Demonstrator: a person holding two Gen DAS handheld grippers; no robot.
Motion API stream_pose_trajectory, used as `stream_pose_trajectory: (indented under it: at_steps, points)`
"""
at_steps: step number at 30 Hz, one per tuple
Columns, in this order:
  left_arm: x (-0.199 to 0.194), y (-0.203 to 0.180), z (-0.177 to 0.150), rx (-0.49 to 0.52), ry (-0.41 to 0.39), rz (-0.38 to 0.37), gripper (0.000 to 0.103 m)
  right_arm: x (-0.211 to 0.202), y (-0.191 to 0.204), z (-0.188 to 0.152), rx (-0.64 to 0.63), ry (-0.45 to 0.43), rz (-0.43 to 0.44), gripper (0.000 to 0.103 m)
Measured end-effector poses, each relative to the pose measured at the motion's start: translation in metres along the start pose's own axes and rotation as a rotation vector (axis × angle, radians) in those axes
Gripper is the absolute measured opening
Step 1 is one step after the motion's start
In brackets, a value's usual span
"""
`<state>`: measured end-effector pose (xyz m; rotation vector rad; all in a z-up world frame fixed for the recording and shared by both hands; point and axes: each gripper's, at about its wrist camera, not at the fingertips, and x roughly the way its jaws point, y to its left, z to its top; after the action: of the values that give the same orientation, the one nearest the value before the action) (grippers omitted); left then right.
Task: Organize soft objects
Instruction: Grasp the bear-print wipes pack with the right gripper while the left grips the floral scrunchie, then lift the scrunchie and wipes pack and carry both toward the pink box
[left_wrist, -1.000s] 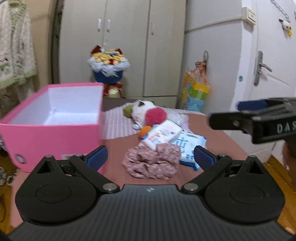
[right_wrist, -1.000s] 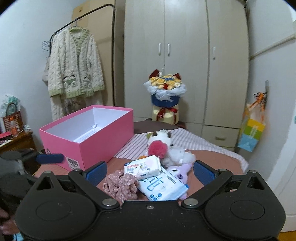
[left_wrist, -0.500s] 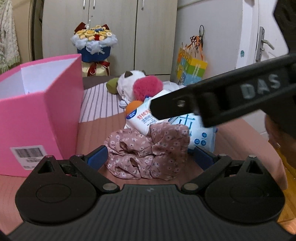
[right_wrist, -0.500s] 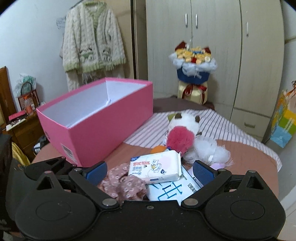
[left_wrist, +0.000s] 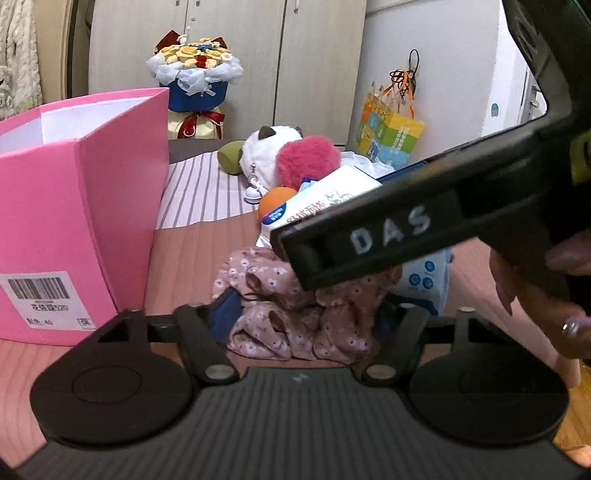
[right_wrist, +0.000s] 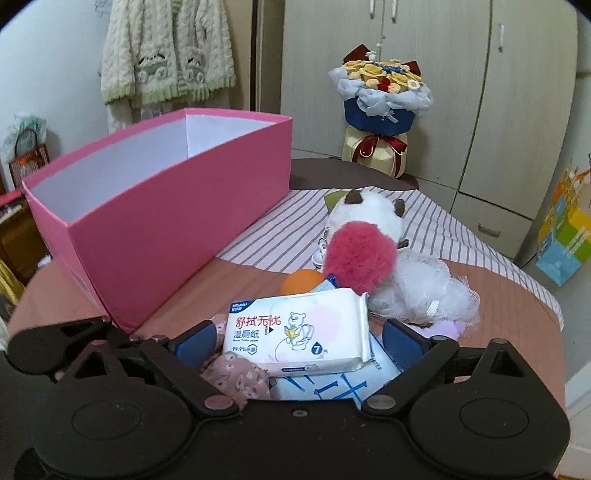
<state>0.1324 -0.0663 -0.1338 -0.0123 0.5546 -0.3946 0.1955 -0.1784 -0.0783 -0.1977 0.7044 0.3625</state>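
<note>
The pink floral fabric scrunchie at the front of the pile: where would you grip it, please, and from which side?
Probably grip the pink floral fabric scrunchie across its bunched near folds, coming in low from the front. The white wet-wipe pack lies over its back edge, and the left hand-held gripper already straddles those folds.

Matt pink cardboard box (right_wrist: 177, 206), glossy plastic wipes pack (right_wrist: 295, 332), floral cloth scrunchie (left_wrist: 295, 317).

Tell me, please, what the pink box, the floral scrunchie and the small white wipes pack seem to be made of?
Pink box: likely matte cardboard, with crisp folded edges, a white inside and a barcode sticker.
Floral scrunchie: thin woven fabric, gathered into soft ruffles, printed with small flowers.
Wipes pack: glossy plastic film, probably, with a crimped end seal and printed artwork.
</note>
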Motion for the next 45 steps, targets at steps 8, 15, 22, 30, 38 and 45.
stream_pose_trajectory:
  at_steps: [8, 15, 22, 30, 38, 45]
  points:
    - [-0.003, 0.003, -0.002, -0.001, 0.001, 0.019, 0.047, 0.003, 0.016, -0.003, -0.061, 0.017, -0.102, 0.093]
    - [-0.007, -0.003, -0.003, 0.033, 0.007, 0.069, 0.048, 0.004, 0.027, -0.003, -0.087, 0.03, -0.161, 0.094]
    - [-0.01, 0.001, -0.006, 0.029, -0.009, 0.086, 0.03, -0.004, 0.021, -0.006, -0.021, -0.014, -0.166, 0.081]
    - [-0.014, 0.013, -0.005, -0.036, -0.007, 0.076, 0.021, -0.014, -0.003, -0.008, 0.124, -0.047, -0.074, 0.081]
    - [-0.018, 0.014, -0.004, -0.05, -0.006, 0.093, 0.015, -0.026, -0.006, -0.011, 0.129, -0.106, -0.058, 0.081]
    - [-0.028, 0.025, 0.001, -0.086, -0.007, 0.052, 0.014, -0.037, -0.007, -0.019, 0.123, -0.107, -0.007, 0.081]
